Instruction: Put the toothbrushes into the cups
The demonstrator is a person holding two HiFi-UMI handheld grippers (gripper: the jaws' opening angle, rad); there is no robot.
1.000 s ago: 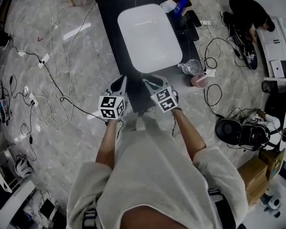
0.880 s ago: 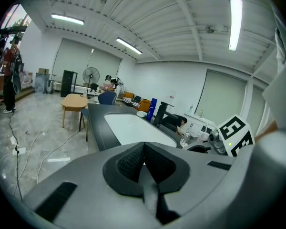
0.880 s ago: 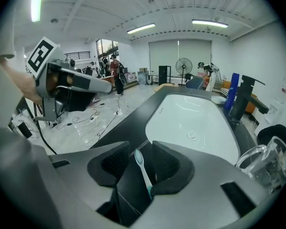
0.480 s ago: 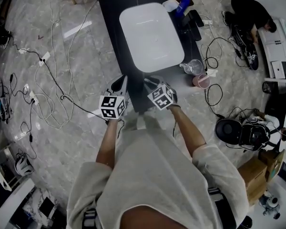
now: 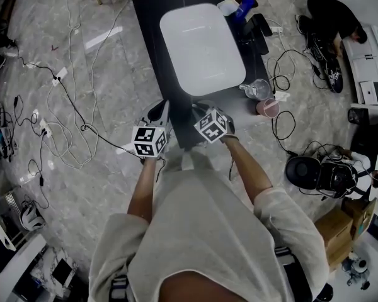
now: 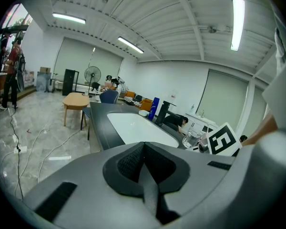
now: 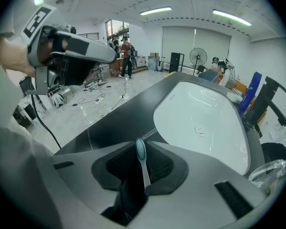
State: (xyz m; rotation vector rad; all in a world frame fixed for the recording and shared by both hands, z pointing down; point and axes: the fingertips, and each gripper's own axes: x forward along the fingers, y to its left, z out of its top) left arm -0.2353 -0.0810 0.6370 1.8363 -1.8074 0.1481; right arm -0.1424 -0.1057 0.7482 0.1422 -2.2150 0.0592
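The right gripper [image 7: 142, 144] sits low over the near edge of the dark counter [image 5: 148, 36], and its jaws have just been closing around a toothbrush [image 7: 143, 165]. The brush stands between them with its blue-green bristle head past the tips and its pale handle running back along the right pad. A dark gap shows on the handle's left side, so the jaws are only partly drawn in and are not yet clamped on it. The left gripper [image 6: 144, 145] is held just beside it at the same counter edge, clenched with its pads together and nothing between them. Straight ahead of both lies the white sink [image 5: 201, 49], which fills most of the counter. The two cups stand to the right of it, near the counter's right edge and well apart from the brush. They are a clear cup [image 5: 257, 89] by the sink's near right corner and a pink cup [image 5: 266, 107] just beside it, closer to the person. Only the sink's corner and a stretch of dark counter lie between the brush and the cups. At the far end are a black faucet [image 7: 269, 94], a blue bottle [image 5: 242, 6] and a small white dish [image 5: 225, 6]. Off the counter, cables [image 5: 63, 118] trail over the grey floor on the left, and a person in black [image 5: 331, 11] crouches at the far right.
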